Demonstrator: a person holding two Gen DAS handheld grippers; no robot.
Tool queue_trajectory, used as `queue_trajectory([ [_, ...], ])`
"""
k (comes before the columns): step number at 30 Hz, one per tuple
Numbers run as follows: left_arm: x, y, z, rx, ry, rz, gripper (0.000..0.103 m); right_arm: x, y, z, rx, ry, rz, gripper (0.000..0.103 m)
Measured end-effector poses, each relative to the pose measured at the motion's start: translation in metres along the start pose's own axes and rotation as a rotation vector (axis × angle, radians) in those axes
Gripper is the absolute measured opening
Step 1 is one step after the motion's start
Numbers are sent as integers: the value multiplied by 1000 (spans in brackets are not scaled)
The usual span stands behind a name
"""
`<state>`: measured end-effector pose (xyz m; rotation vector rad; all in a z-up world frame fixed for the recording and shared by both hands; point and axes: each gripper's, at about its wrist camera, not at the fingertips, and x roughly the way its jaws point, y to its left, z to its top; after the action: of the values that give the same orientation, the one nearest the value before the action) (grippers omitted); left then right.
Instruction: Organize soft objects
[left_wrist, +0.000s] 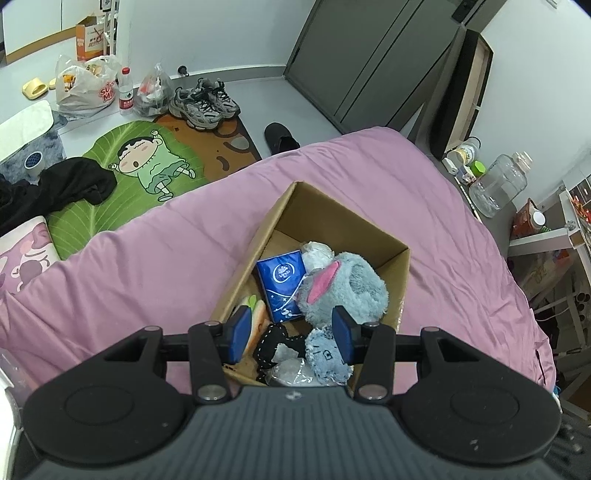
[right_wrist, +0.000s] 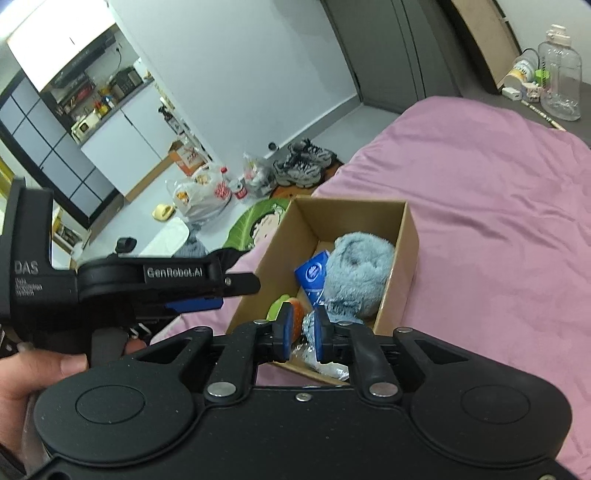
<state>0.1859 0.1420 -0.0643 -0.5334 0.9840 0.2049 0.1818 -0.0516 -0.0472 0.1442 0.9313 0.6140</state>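
Soft toys in cardboard box (left_wrist: 373, 229) on bed (left_wrist: 147, 258): directly below left gripper (left_wrist: 291, 334), spread wide, empty; right gripper (right_wrist: 303, 332) nearly closed, empty, beside.

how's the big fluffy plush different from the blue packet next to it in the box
The big fluffy plush is grey-blue, rounded and furry, with a pink ear; the blue packet is flat, rectangular, smooth and dark blue with white print. The plush is bulkier and overlaps the packet's edge. Both lie inside the cardboard box.

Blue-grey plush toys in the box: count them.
2. The big fluffy plush lies at the cardboard box's middle; the small flat plush is at its near end. Others may be hidden underneath.
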Motion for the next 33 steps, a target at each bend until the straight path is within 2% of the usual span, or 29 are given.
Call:
queue_trajectory([
  [6,-10,-11,-4,31,-14,6,47,-17,-15,4,26,-33,-1,25],
  [8,-13,-16,-6,42,-18,8,52,-24,-21,4,41,-47,-3,31],
  [9,-15,-18,-8,49,-22,8,59,-28,-24,5,48,-54,-5,33],
  [10,-17,-20,-9,57,-25,8,63,-32,-28,5,57,-62,-7,41],
  [11,-19,-22,-11,65,-28,7,66,-36,-31,5,63,-69,-13,53],
  [13,-23,-27,-14,77,-34,7,71,-44,-36,3,71,-88,-23,64],
  [15,-28,-33,-17,90,-40,5,73,-53,-40,3,76,-104,-30,69],
  [17,-33,-39,-21,106,-47,1,75,-62,-45,1,88,-125,-40,83],
  [19,-39,-44,-25,124,-60,6,81,-69,-48,-1,88,-138,-53,90],
  [23,-50,-52,-35,146,-82,18,82,-83,-56,-9,96,-159,-74,98],
  [28,-65,-61,-47,162,-99,25,82,-99,-61,-18,88,-182,-102,103],
  [33,-85,-70,-59,196,-129,31,82,-111,-63,-22,84,-205,-111,103],
])
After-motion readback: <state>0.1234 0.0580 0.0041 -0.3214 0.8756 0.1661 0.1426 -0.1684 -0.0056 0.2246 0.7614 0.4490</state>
